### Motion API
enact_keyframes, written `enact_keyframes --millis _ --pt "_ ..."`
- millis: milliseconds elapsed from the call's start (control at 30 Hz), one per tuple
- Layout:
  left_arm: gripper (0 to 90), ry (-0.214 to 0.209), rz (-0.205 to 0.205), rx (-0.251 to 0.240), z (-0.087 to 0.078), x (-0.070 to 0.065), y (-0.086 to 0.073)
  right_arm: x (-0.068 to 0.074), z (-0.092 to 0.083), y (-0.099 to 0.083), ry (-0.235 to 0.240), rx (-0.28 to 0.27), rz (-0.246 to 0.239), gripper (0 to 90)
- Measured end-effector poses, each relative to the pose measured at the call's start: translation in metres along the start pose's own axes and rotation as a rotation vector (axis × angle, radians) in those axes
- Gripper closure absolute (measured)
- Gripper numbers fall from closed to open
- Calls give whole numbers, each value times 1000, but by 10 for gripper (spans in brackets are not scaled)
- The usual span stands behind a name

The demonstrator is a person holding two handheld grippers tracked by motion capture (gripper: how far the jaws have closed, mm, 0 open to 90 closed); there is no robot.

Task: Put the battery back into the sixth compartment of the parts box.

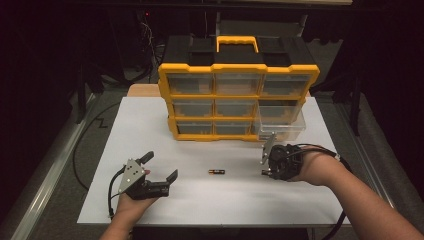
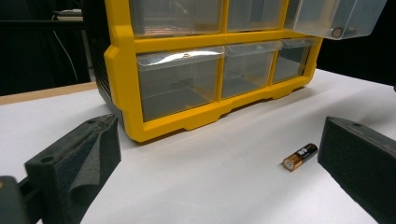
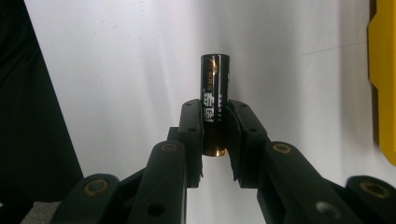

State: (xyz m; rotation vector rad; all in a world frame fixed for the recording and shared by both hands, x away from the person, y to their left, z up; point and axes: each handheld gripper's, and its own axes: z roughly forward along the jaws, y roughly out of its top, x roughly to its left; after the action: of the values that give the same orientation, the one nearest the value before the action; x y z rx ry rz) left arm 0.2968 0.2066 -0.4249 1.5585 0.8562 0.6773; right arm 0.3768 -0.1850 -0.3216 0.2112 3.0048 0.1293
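Observation:
My right gripper (image 3: 215, 114) is shut on a black and copper battery (image 3: 215, 79), which stands on end between the pads and sticks out past them. In the high view this gripper (image 1: 264, 166) hovers above the white board, in front of the organizer's right side. A second battery (image 1: 216, 171) lies flat on the board between the two hands. My left gripper (image 1: 161, 165) rests at the left with its jaws wide apart and nothing between them. From the left gripper view that lying battery (image 2: 300, 157) sits just inside the right jaw, and the left gripper (image 2: 217, 135) holds nothing.
A yellow organizer (image 1: 239, 74) with clear drawers stands at the back of the white board (image 1: 225, 200). Its lower right drawer (image 1: 281, 128) is pulled out; something small and round (image 2: 337, 32) lies inside. Dark floor and cables surround the table.

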Motion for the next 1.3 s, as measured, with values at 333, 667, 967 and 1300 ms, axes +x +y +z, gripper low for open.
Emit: enact_keyframes --millis 333,667,967,1300 --pt "5 0 -1 0 0 0 0 -3 -10 0 1 -10 -6 790" --pt "5 -1 -4 -2 0 0 0 -6 -22 -1 -5 -4 4 791" --pt "5 -1 -3 -3 0 0 0 -10 -33 0 -3 -5 4 791" --pt "5 0 -2 -4 -1 0 0 -14 -44 1 5 -9 -1 791"
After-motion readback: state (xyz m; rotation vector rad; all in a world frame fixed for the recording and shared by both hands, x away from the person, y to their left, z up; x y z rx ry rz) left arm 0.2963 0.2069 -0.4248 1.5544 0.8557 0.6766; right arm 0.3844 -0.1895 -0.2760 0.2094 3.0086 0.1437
